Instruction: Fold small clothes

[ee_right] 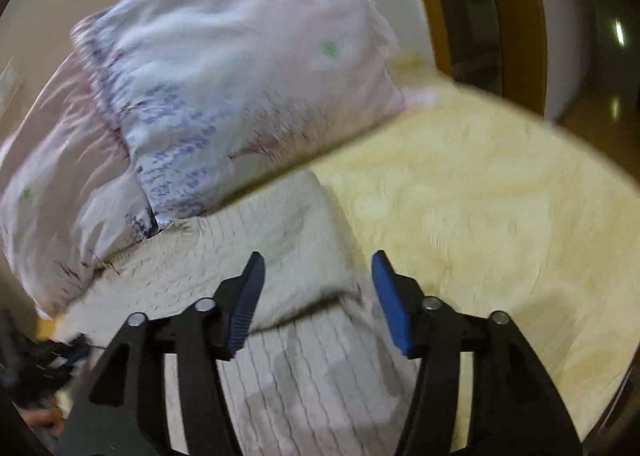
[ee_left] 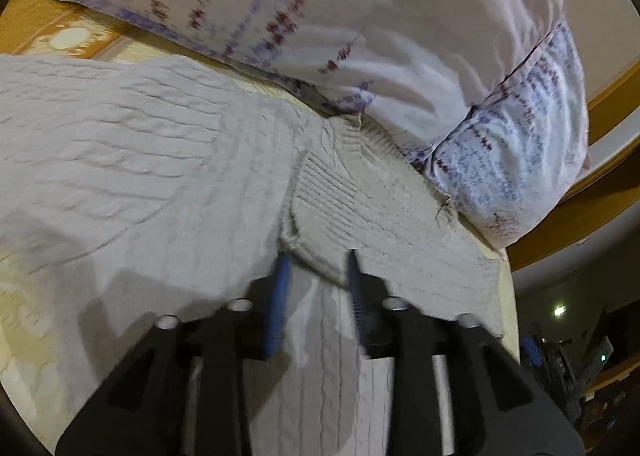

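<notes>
A cream cable-knit sweater [ee_left: 132,160] lies spread on the bed, its ribbed collar [ee_left: 332,192] near the pillows. My left gripper [ee_left: 318,260] has its blue pads either side of the ribbed collar edge, jaws partly closed around a fold of knit. In the right wrist view the sweater [ee_right: 288,240] lies under and ahead of my right gripper [ee_right: 318,260]. Its blue pads [ee_right: 390,296] stand wide apart above the knit, holding nothing. The views are blurred.
Two white pillows with purple and red print [ee_left: 360,36] [ee_right: 224,88] lie just beyond the sweater. A pale yellow bedspread [ee_right: 500,196] covers the bed to the right. A wooden frame [ee_left: 608,96] and a dark room lie past the bed's edge.
</notes>
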`<state>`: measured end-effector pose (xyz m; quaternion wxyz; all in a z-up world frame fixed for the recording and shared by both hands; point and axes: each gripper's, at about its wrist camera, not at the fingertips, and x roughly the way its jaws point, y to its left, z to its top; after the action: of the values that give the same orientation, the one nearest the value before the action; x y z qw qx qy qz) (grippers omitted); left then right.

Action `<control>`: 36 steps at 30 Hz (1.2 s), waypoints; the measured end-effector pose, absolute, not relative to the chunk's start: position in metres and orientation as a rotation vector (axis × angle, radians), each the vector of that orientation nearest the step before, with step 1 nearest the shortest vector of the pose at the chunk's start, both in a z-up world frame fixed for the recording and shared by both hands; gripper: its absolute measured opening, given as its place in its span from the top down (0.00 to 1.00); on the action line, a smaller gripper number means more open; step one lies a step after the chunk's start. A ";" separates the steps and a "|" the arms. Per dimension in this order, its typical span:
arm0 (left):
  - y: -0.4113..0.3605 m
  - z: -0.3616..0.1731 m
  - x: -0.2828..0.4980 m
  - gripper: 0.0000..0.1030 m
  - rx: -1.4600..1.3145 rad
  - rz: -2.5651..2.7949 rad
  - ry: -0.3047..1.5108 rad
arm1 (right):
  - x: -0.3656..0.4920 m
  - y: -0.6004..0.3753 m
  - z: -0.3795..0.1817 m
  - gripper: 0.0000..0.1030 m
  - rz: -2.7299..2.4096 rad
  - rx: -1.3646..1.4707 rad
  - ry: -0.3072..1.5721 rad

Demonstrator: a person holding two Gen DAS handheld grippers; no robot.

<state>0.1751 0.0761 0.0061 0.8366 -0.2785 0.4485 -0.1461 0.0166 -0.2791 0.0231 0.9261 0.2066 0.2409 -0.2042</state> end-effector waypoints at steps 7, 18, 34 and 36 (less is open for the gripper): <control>0.165 0.022 0.127 0.48 -0.720 -0.204 0.854 | 0.091 -0.242 -0.004 0.40 -0.199 0.279 0.759; 0.308 0.002 0.094 0.49 -0.994 0.154 0.733 | 0.080 -0.241 -0.008 0.24 -0.131 0.340 0.765; 0.369 -0.022 0.124 0.74 -1.202 0.259 0.638 | 0.075 -0.239 0.001 0.24 -0.084 0.387 0.757; 0.374 -0.023 0.128 0.87 -1.211 0.258 0.635 | 0.074 -0.240 0.003 0.24 -0.082 0.388 0.756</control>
<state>0.1284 0.3735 -0.0235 0.7675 -0.5579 0.2927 0.1186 0.0741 -0.2403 0.0026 0.9103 0.1880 0.3666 -0.0398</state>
